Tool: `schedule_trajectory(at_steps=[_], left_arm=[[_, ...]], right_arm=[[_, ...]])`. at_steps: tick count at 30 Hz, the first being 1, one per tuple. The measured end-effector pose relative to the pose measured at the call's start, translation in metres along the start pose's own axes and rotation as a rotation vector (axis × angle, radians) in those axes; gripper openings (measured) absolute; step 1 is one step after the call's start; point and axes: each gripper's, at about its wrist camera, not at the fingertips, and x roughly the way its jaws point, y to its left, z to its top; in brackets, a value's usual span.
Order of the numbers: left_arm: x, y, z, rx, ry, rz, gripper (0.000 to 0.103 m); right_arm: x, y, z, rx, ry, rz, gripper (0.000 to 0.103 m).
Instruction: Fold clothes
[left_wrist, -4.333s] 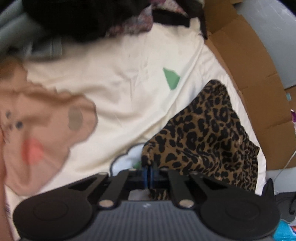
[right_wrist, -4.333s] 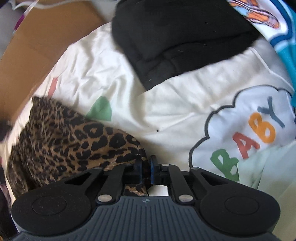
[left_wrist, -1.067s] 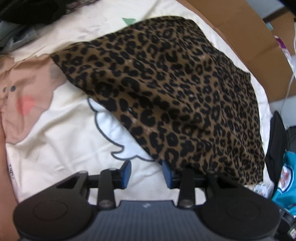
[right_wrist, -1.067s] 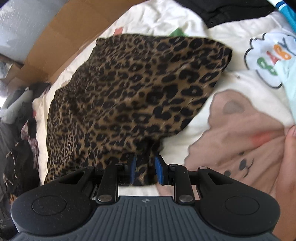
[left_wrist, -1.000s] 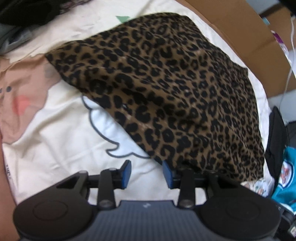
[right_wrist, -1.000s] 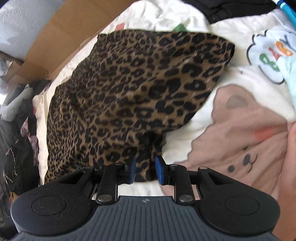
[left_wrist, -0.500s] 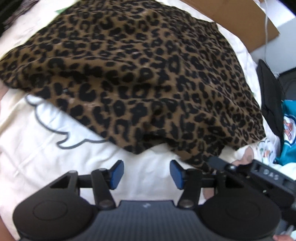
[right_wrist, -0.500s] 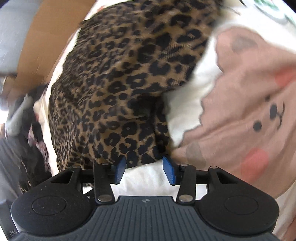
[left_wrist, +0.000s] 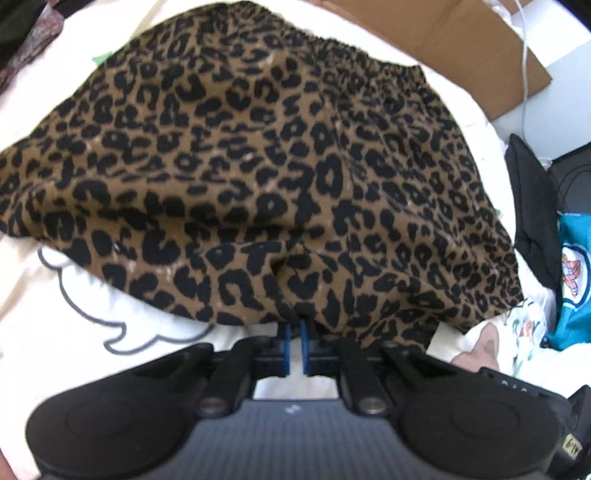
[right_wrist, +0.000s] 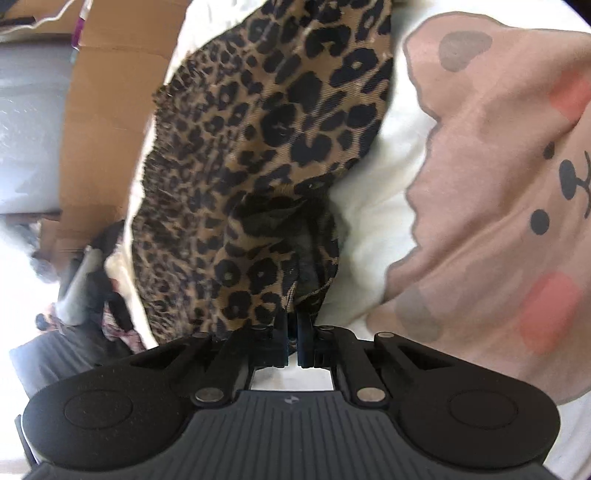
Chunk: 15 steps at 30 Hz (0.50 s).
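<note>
One garment in work: leopard-print skirt (left_wrist: 258, 166), lying spread on the cream printed bedsheet (left_wrist: 55, 332), elastic waistband at the far side, hem nearest both grippers. Judged status: early. Skirt is laid out roughly flat but bunched along the near hem; no clean fold line visible yet, so the fold(s) and final squaring-up remain. Other clothes (black item, teal printed piece at right edge of left view) look unfolded, so task overall is far from done.

L gripper (left_wrist: 294, 349): low, level w/ sheet, pointing at mid-hem; jaws drawn nearly together, hem edge appears pinched btwn them.

R gripper (right_wrist: 291, 334): also low, at a corner of the skirt beside the pink bear print (right_wrist: 498, 184); jaws clenched on a gathered tuck of fabric. View is blurred.
</note>
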Motion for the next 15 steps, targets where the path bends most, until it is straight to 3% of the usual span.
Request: schedule_trajectory(at_steps=[5,10,15], left_arm=[[-0.013,0.003,0.002,-0.008,-0.031,-0.031,0.002],[-0.033,0.007,0.006,-0.026,-0.086,-0.112,0.002],[-0.045,0.012,0.014,-0.044,-0.127,-0.129,0.001]], right_arm=[[-0.011,0.013,-0.003,-0.009,-0.005,0.044,0.002],[-0.02,0.022,-0.007,-0.021,-0.001,0.051,0.002],[-0.04,0.026,-0.011,0.018,-0.037,0.081,0.002]])
